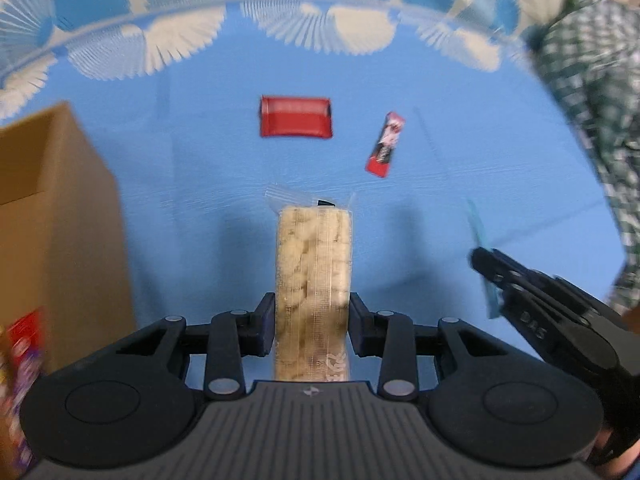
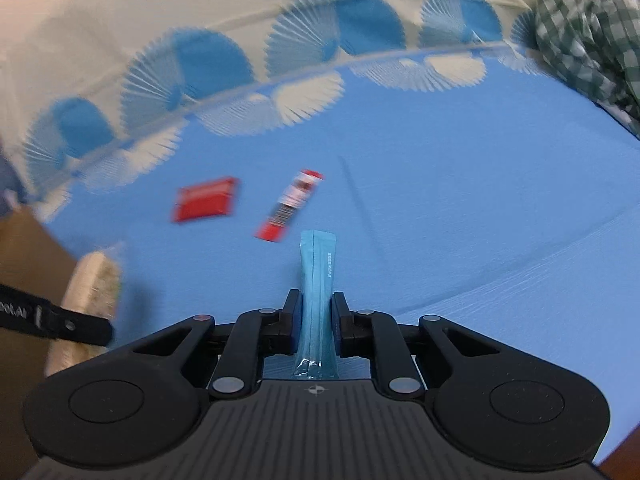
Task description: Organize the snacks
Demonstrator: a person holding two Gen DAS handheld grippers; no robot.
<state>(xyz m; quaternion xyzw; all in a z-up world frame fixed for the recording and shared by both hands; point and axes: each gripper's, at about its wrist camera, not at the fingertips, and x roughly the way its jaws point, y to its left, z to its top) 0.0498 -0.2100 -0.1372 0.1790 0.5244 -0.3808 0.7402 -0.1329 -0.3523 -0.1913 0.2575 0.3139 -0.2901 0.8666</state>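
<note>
- The left gripper (image 1: 312, 330) clamps a clear pack of pale rice crackers (image 1: 313, 280), held above the blue tablecloth (image 1: 200, 152).
- The right gripper (image 2: 316, 322) pinches a slim teal sachet (image 2: 317, 292), also lifted off the cloth.
- 2 snacks lie on the cloth near each other, not touching: a red pouch (image 1: 295, 117) and a red-and-white stick pack (image 1: 385, 145).
- An open cardboard box (image 1: 52, 220) stands left of the crackers.
</note>
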